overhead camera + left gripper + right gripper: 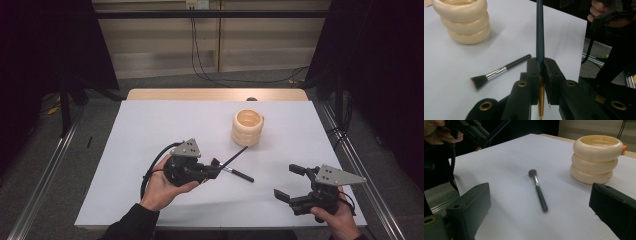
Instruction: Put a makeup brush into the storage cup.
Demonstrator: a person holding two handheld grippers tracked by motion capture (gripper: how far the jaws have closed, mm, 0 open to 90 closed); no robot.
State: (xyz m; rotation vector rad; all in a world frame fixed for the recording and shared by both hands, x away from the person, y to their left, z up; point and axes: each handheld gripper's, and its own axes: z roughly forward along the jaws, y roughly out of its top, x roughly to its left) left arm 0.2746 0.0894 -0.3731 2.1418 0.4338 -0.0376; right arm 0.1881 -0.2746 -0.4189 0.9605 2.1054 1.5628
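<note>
Currently left gripper [212, 169] clamped on dark pencil [540, 32], tip aimed 1 o'clock at ringed cream holder [247, 127]. Brush [239, 174] flat on table [150, 130], handle toward 4 o'clock, nearer left gripper. Right gripper [292, 182] jaws apart, empty, 9 o'clock-facing.

Light falls from above onto the white table [150, 130], bright there, dim all around with black corners. Soft short shadows sit beside the cream ring holder [464, 22] and brush [538, 190]. No hard glare on the sheet. Both gripper views go soft up close: the near black jaws blur, background grainy. High view slightly low-res, mild noise.
</note>
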